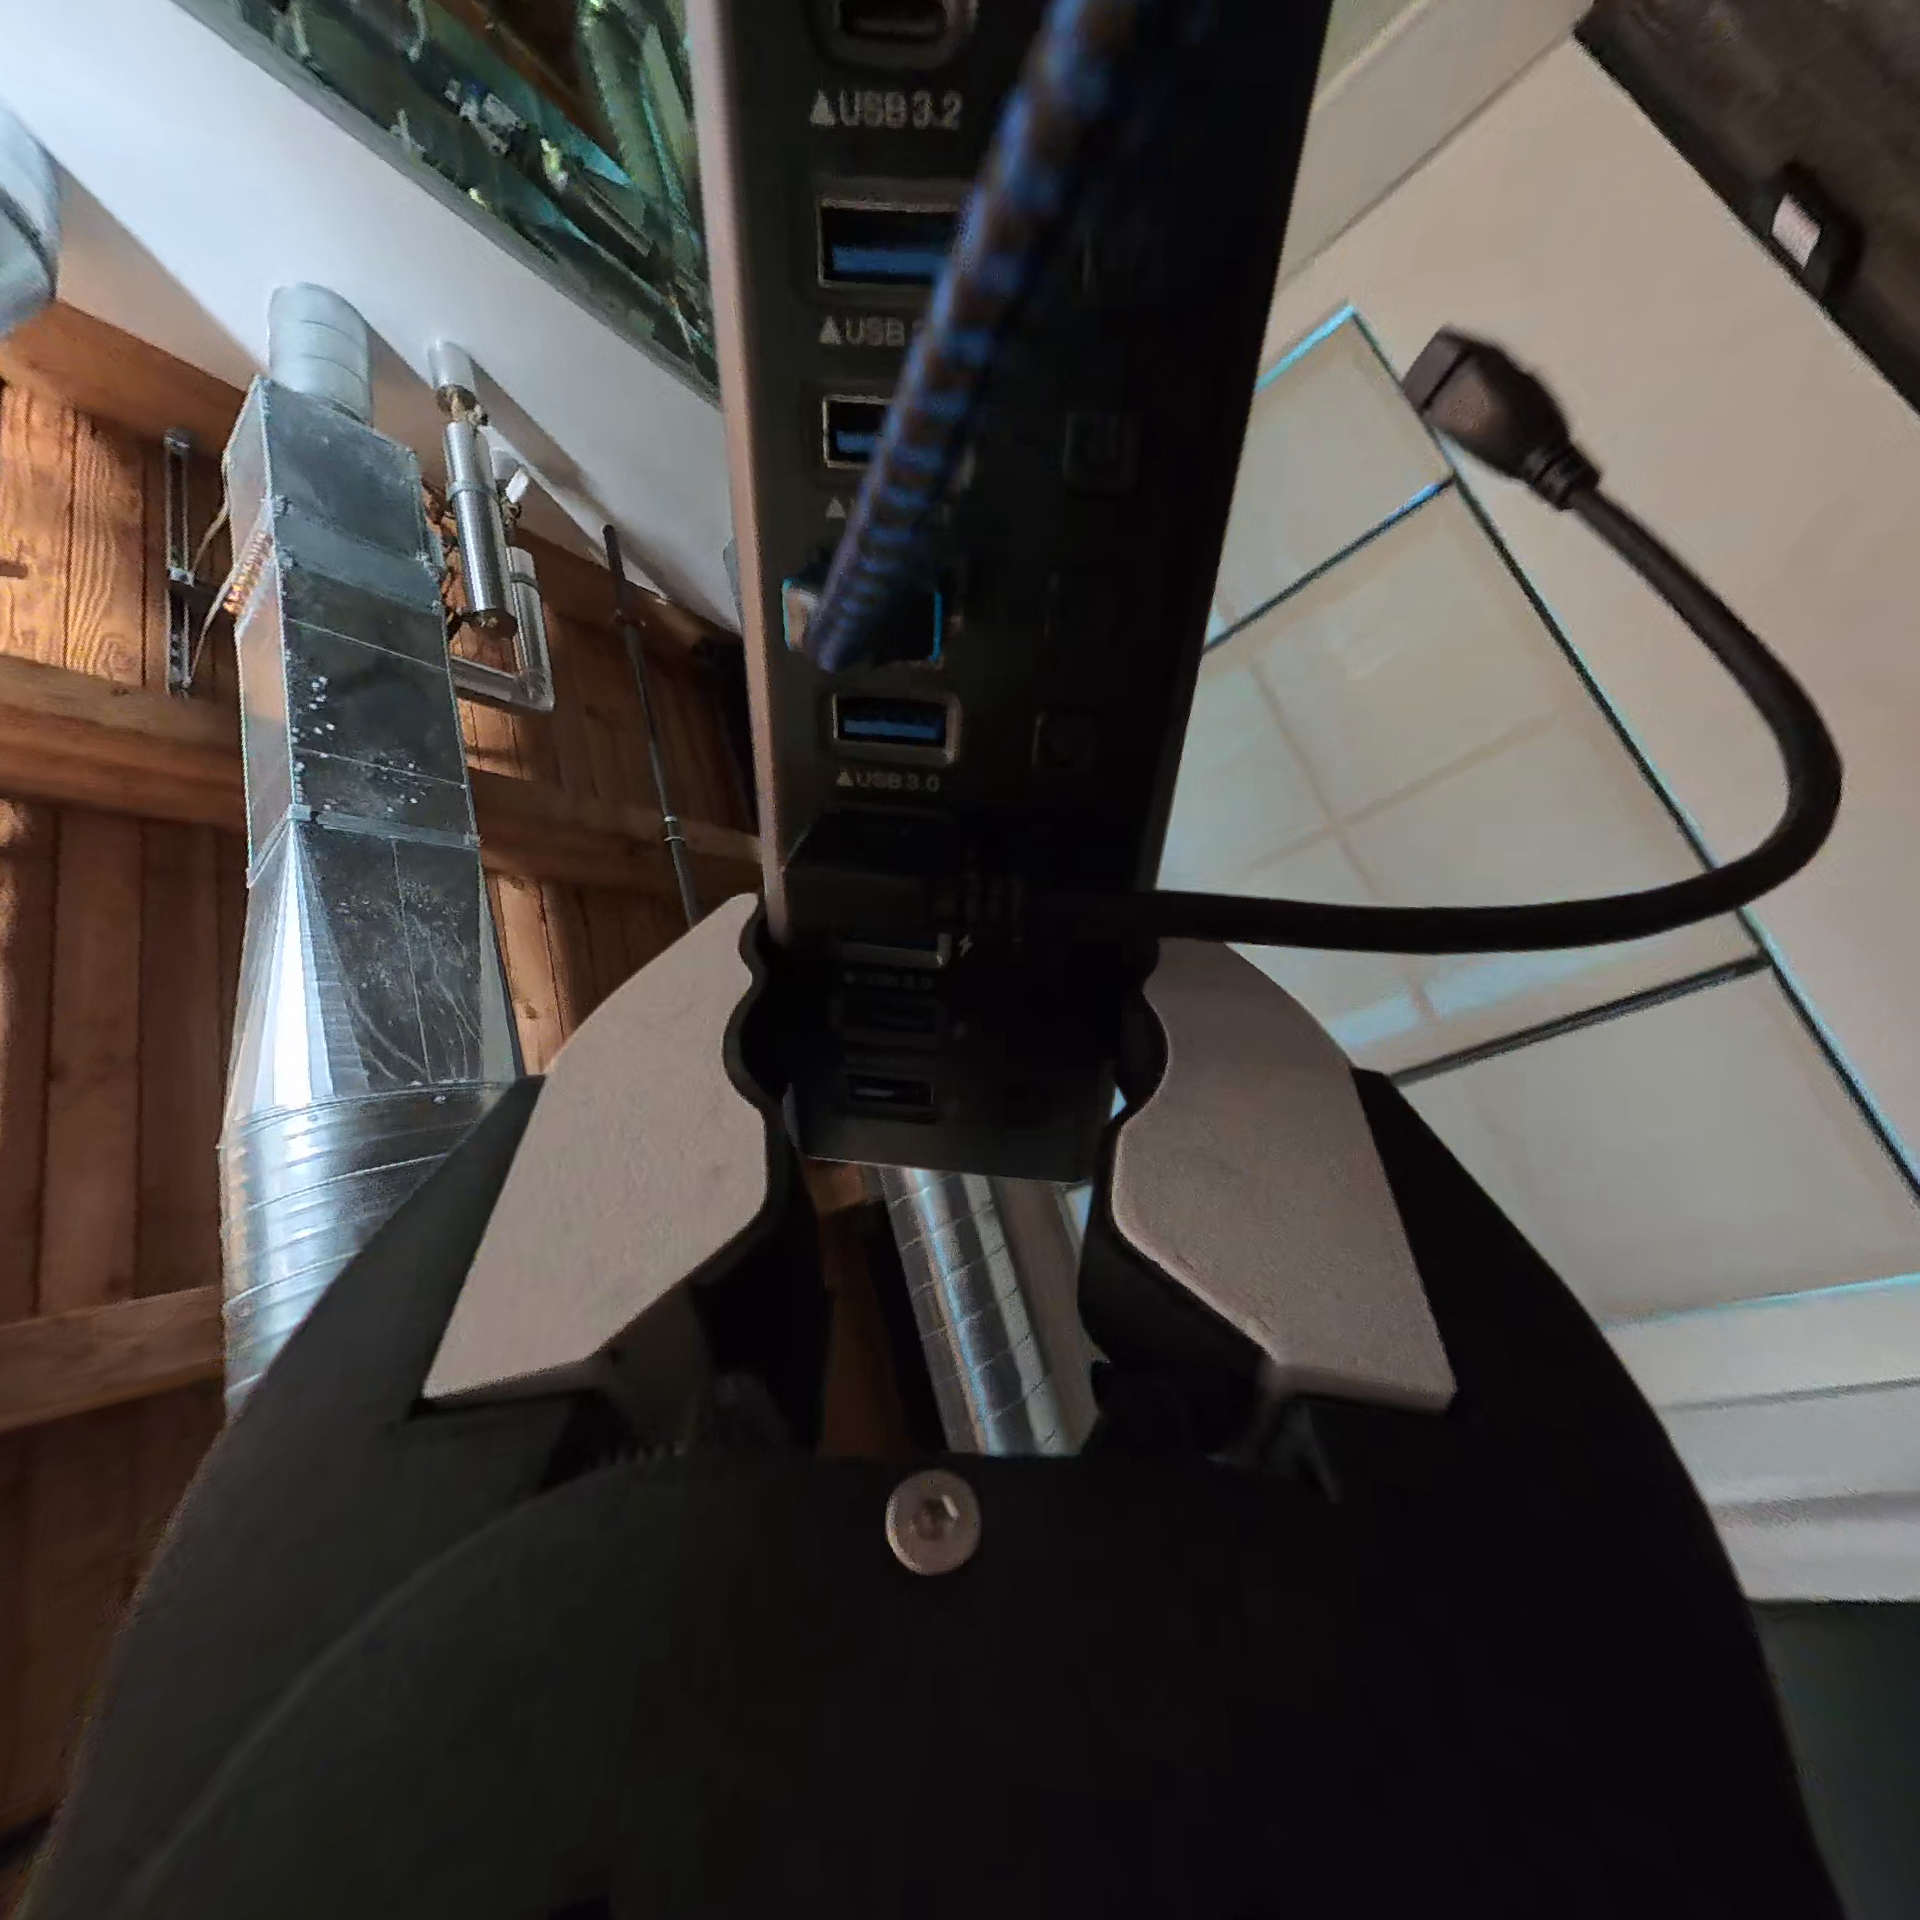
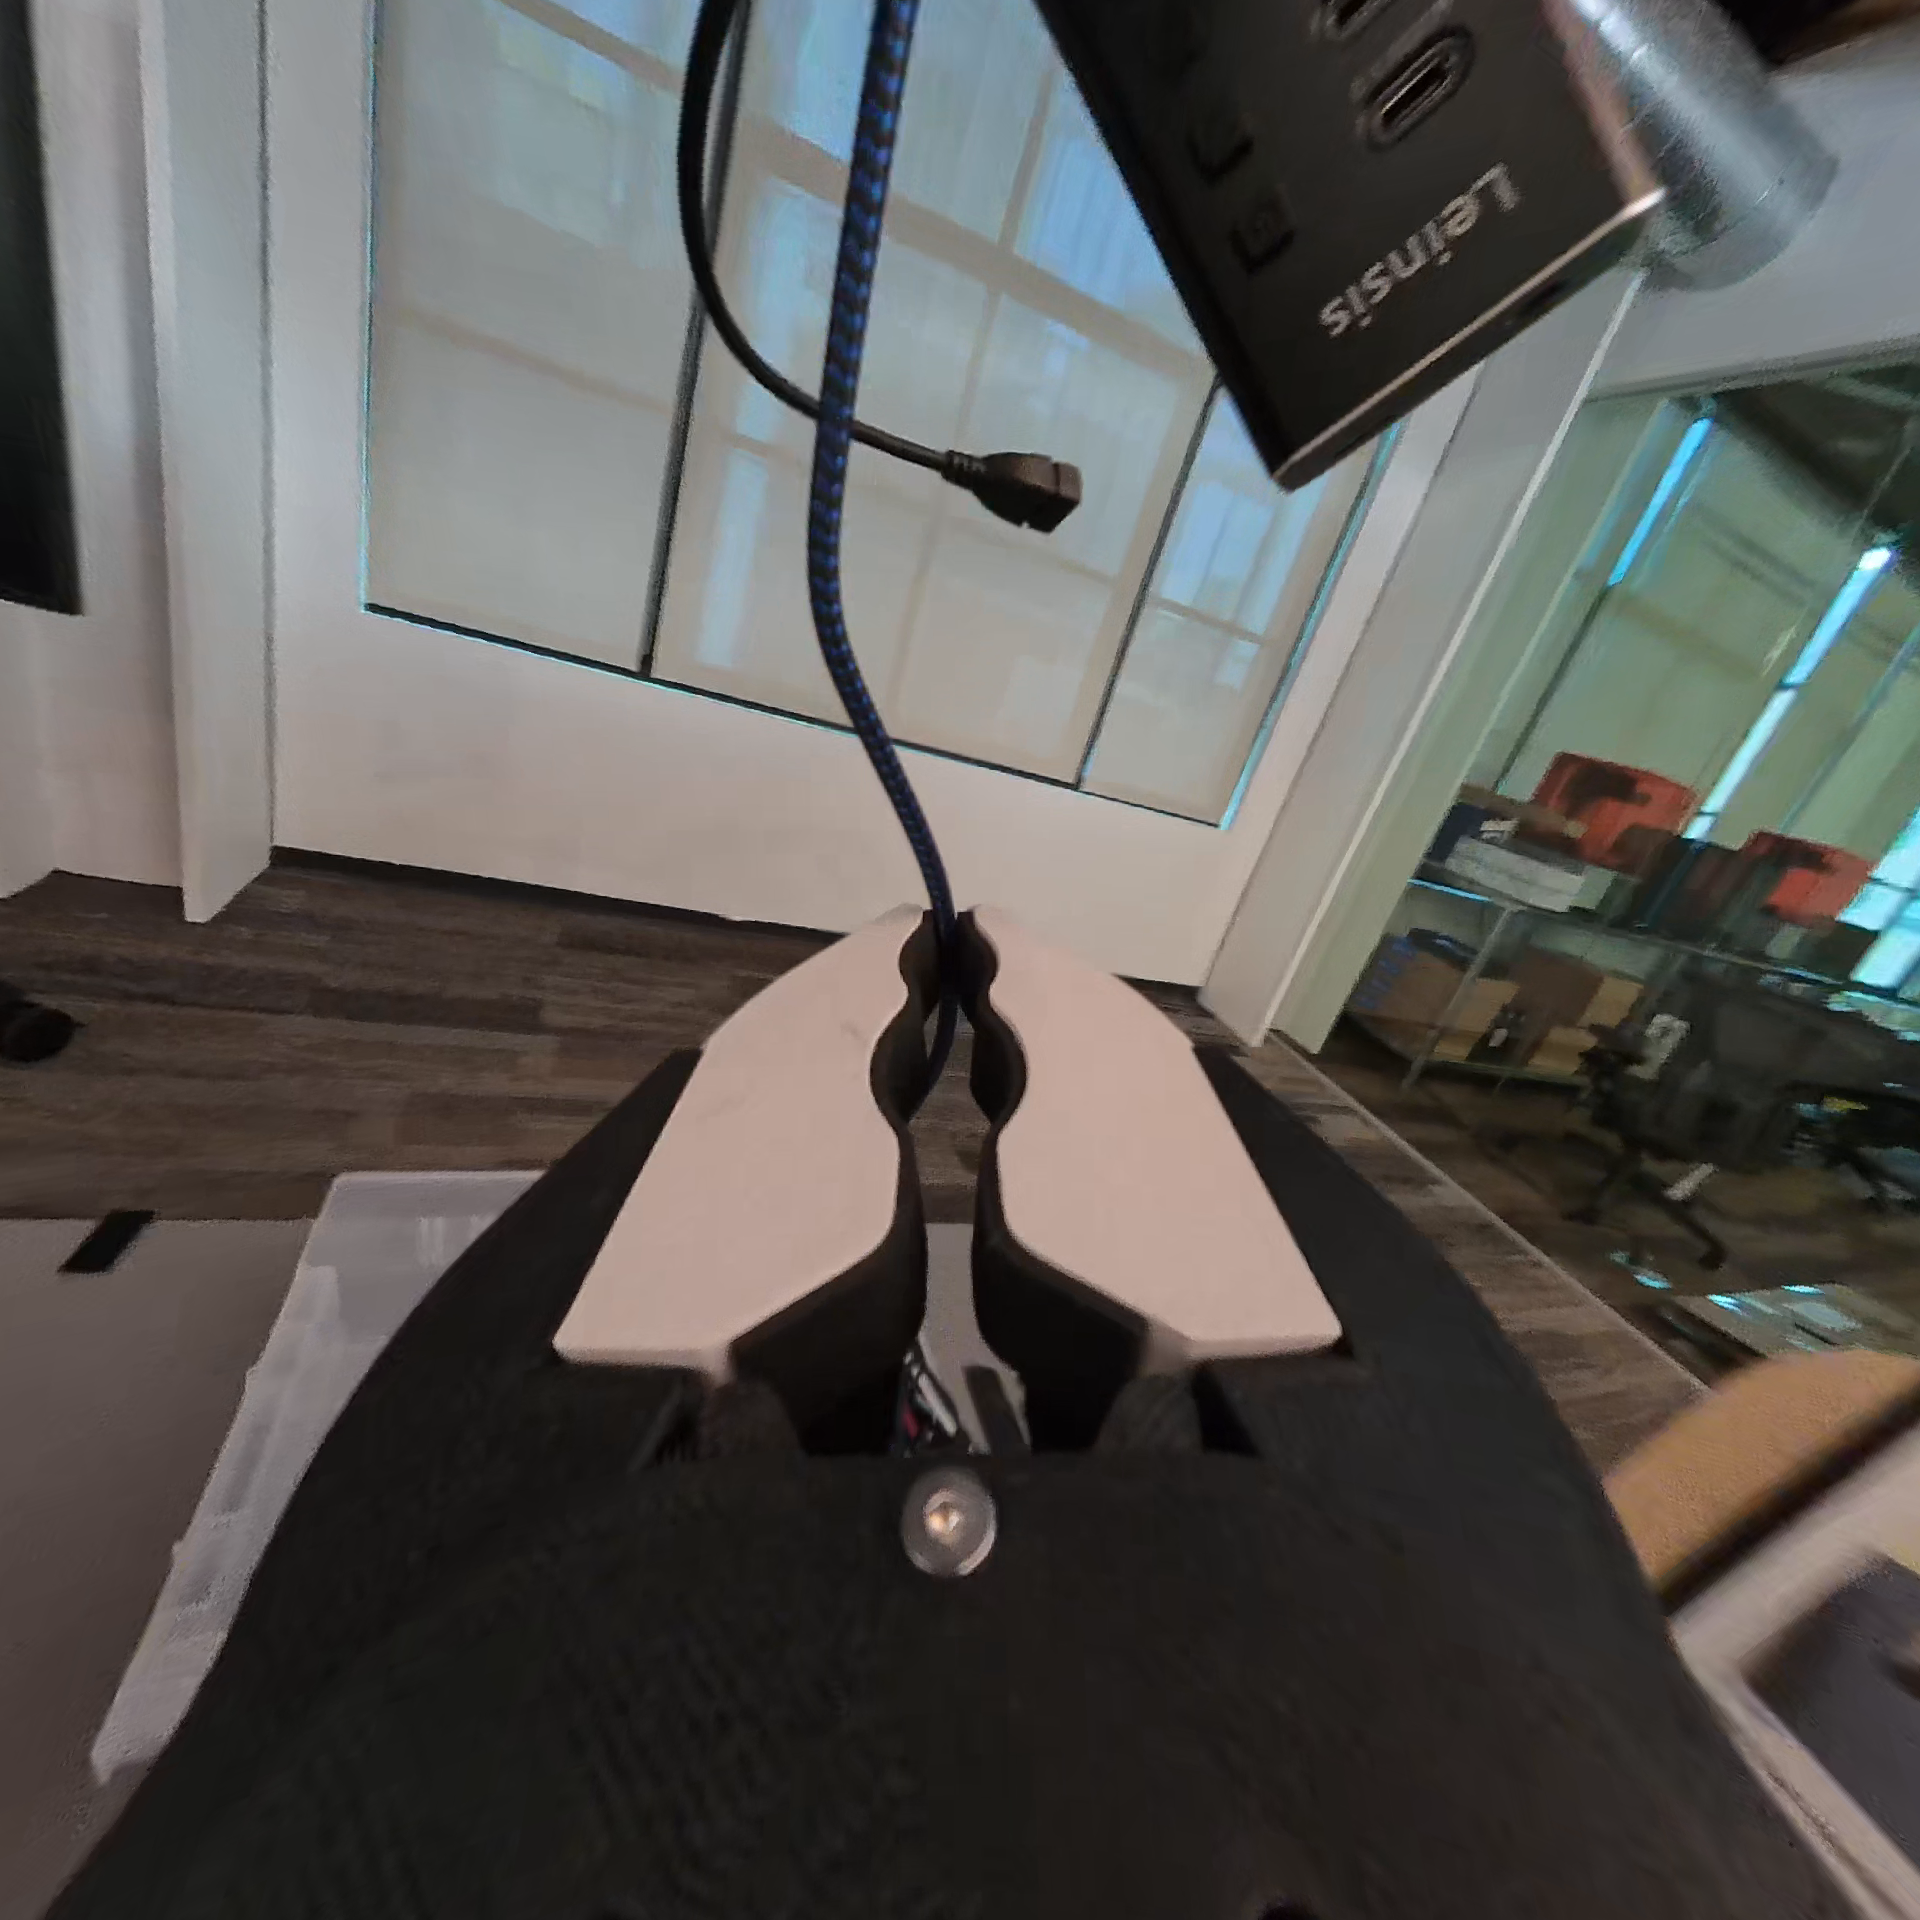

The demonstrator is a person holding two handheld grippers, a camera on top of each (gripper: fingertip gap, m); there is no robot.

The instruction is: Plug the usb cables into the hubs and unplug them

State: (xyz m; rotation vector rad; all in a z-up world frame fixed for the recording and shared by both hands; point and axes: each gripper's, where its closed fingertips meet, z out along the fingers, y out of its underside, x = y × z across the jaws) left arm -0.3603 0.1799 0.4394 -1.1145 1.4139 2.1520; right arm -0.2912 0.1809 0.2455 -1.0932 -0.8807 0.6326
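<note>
My left gripper (image 1: 943,1023) is shut on the lower end of a long black USB hub (image 1: 1039,395), held up in the air. A blue braided cable (image 1: 940,343) is plugged into a middle port. A short black cable (image 1: 1621,862) is plugged in lower down and loops right to a free black connector (image 1: 1475,405). In the right wrist view my right gripper (image 2: 948,935) is shut on the blue braided cable (image 2: 852,416), which rises out of the top. The hub's end (image 2: 1382,208) hangs at upper right, the black connector (image 2: 1023,480) below it.
Silver metal ducting (image 1: 343,831) and a wooden wall (image 1: 94,831) stand behind on the left. White-framed glass panels (image 2: 623,364) fill the background. A white table surface (image 2: 208,1351) lies under the right gripper, shelves with boxes (image 2: 1621,883) at right. One gripper's finger ends stand about 20 cm off the other's.
</note>
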